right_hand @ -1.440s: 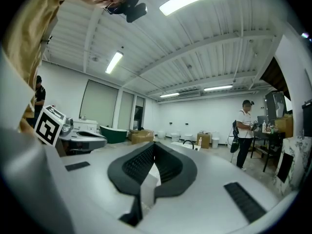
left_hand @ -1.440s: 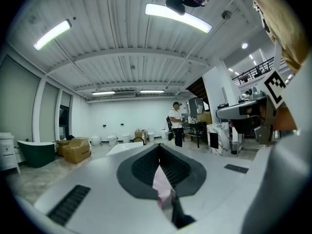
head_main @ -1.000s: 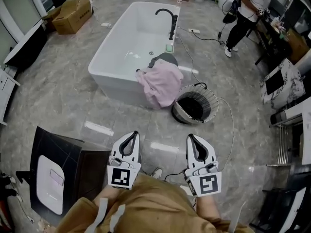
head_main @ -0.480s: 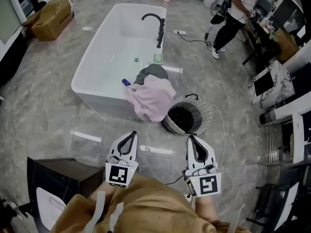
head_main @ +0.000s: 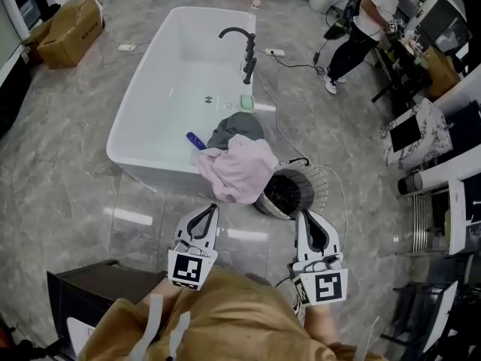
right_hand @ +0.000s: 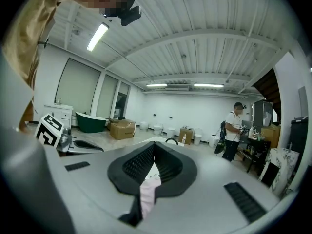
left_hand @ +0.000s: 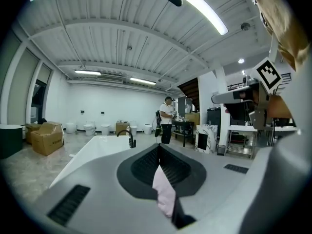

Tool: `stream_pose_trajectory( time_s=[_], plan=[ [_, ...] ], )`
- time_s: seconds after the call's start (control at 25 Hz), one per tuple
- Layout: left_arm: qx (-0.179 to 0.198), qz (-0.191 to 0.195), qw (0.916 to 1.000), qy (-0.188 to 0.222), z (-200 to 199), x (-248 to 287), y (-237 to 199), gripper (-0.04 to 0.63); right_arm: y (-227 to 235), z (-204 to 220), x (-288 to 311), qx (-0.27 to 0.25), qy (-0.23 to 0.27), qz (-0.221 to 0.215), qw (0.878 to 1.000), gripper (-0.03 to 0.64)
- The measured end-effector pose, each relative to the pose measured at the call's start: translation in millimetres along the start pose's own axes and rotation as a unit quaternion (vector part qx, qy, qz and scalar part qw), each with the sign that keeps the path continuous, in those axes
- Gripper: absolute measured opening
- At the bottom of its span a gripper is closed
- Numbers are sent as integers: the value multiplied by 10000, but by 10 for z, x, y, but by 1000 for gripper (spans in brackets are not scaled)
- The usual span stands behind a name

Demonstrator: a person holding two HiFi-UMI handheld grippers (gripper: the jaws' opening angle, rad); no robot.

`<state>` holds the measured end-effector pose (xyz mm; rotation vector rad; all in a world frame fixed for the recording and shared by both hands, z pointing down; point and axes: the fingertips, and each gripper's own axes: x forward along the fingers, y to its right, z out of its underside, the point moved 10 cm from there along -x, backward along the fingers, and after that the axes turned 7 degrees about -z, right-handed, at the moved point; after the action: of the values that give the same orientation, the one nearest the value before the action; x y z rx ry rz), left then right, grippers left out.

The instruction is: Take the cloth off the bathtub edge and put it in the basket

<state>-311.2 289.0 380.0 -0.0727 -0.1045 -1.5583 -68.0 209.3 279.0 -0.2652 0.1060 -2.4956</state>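
Observation:
A pink cloth (head_main: pixel 240 171) hangs over the near right edge of the white bathtub (head_main: pixel 150 104), with a grey cloth (head_main: pixel 237 128) just behind it on the rim. The round woven basket (head_main: pixel 291 190) stands on the floor right beside the cloth. Low in the head view, my left gripper (head_main: pixel 204 213) and right gripper (head_main: pixel 310 219) are held side by side, short of the cloth, both shut on nothing. A strip of the pink cloth (left_hand: pixel 164 191) shows through the left gripper's (left_hand: pixel 159 147) jaws. The pink cloth (right_hand: pixel 147 191) shows likewise through the right gripper's (right_hand: pixel 154 146) jaws.
A black faucet (head_main: pixel 244 43) stands on the tub's right rim, with a green soap (head_main: pixel 246 101) and a blue item (head_main: pixel 195 140) nearby. A cable runs over the floor to the basket. A person (head_main: pixel 368 13) stands far right, a cardboard box (head_main: pixel 71 22) far left, a dark cabinet (head_main: pixel 98 292) near left.
The head view has come closer to the tub, so cloth and basket lie nearer to both grippers. The grippers keep their place in the view and stay shut.

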Motion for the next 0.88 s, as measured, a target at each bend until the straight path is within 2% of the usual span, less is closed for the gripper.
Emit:
stream_pose_trajectory(
  time_s=[0.2, 0.4, 0.48, 0.68, 0.88],
  plan=[
    [-44, 44, 10000, -74, 64, 272, -170, 8, 26, 4, 172, 40, -54, 107, 9999, 5],
    [-126, 35, 9996, -236, 77, 529, -120, 8, 173, 39, 283, 136, -29, 127, 9998, 5],
    [-21, 32, 9997, -235, 95, 625, -77, 8, 263, 79, 328, 180, 4, 74, 9998, 6],
    [107, -363, 9985, -391, 129, 889, -44, 8, 601, 121, 430, 215, 78, -120, 9997, 5],
    [272, -493, 9971, -513, 146, 1183, 2, 8, 891, 178, 524, 253, 50, -283, 9993, 6]
  ],
)
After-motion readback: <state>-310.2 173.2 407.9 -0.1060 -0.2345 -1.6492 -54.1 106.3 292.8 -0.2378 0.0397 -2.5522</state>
